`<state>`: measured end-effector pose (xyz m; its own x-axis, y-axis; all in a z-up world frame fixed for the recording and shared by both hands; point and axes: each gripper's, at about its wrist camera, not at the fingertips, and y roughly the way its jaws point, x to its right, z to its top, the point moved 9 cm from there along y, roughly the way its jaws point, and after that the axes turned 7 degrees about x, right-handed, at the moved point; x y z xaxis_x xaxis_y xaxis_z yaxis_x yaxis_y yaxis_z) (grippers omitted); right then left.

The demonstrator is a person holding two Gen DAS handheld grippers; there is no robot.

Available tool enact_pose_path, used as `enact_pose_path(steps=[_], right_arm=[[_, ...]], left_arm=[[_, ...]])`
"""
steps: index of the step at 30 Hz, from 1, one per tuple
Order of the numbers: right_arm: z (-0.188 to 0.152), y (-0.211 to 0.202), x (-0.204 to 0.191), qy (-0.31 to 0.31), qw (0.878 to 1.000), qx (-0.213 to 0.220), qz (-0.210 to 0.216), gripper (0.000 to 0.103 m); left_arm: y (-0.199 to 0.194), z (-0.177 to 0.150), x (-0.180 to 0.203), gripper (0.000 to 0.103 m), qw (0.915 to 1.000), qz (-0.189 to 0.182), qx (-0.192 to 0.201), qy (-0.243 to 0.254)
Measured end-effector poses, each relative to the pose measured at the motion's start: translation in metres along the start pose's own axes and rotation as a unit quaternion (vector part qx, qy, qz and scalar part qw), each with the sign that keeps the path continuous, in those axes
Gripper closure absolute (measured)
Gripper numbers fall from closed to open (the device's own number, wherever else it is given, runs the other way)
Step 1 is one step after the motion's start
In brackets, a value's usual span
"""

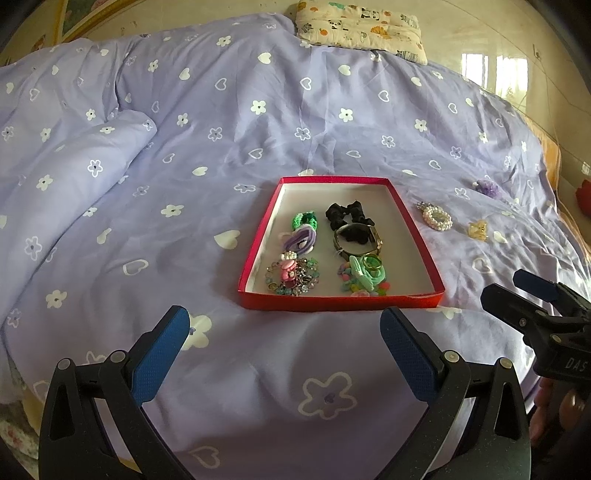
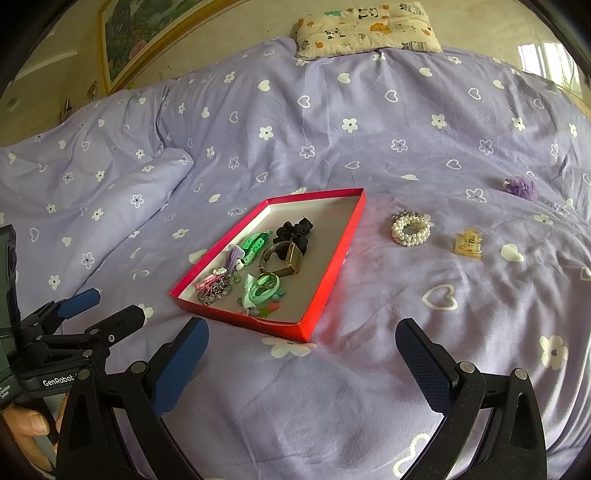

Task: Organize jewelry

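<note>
Pillow (image 1: 360, 27) cut off above purple bedspread (image 1: 221, 184).

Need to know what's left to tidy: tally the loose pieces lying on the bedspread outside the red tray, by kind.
Pearl bracelet: 1
Yellow hair claw clip: 1
Purple scrunchie: 1
Total: 3, all to the right of the red tray.

person's hand (image 2: 27, 428) cut off by edge
</note>
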<state>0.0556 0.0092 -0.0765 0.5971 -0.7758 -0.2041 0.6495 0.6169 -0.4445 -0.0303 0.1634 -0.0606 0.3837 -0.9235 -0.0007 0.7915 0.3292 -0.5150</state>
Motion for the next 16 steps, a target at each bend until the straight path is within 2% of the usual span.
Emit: enact_pose_path(steps=[7, 16], right_arm=[[0.003, 0.005, 0.007, 0.007, 1.0, -0.006, -0.006, 0.001], [0.012, 0.004, 0.066, 0.066, 0.996, 0.0, -0.054, 0.001]], left_arm=[[0.007, -0.003, 0.002, 0.0, 0.9999, -0.011, -0.01, -0.007], [0.02, -0.006, 0.004, 0.0, 0.9992, -0.025, -0.024, -0.019]])
